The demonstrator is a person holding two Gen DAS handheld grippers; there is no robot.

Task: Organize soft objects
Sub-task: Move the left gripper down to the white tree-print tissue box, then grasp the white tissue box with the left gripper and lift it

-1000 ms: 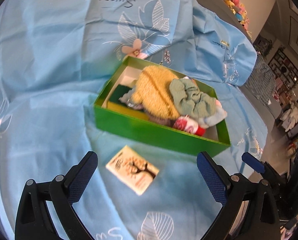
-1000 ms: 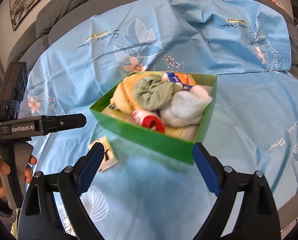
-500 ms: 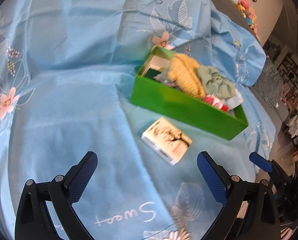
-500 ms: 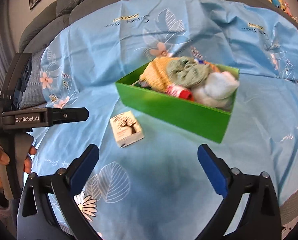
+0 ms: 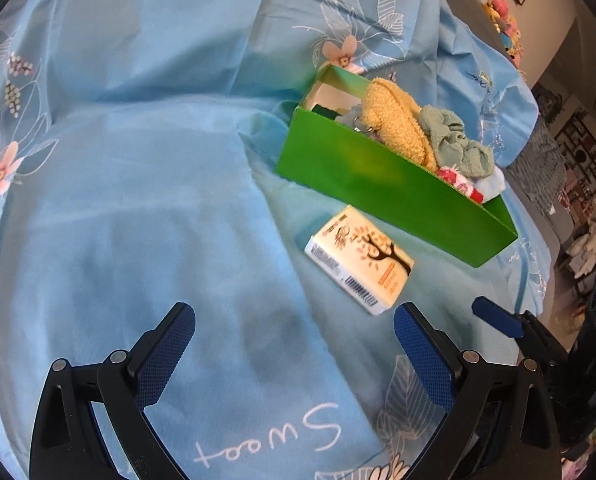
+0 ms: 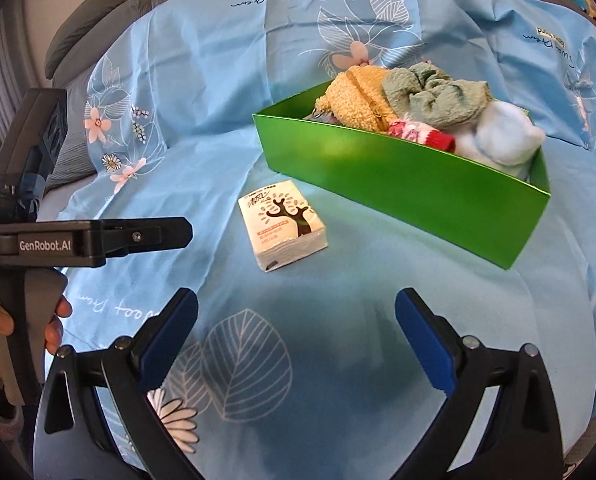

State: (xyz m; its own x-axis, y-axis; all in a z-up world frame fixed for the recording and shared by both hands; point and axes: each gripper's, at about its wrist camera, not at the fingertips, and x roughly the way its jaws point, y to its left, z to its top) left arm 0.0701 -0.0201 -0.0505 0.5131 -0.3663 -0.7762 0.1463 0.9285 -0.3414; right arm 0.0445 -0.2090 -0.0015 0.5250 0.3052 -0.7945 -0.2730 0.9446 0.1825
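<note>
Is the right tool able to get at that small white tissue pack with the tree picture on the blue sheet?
Probably yes. The right tool is open and empty, and the tissue pack lies alone ahead of it, apart from the green cardboard box.

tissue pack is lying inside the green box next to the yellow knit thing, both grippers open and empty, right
Not quite. The tissue pack lies outside the green box, on the blue sheet in front of it, as the right wrist view shows. The yellow knit thing is in the box, and the left gripper and right gripper are open and empty.
</note>
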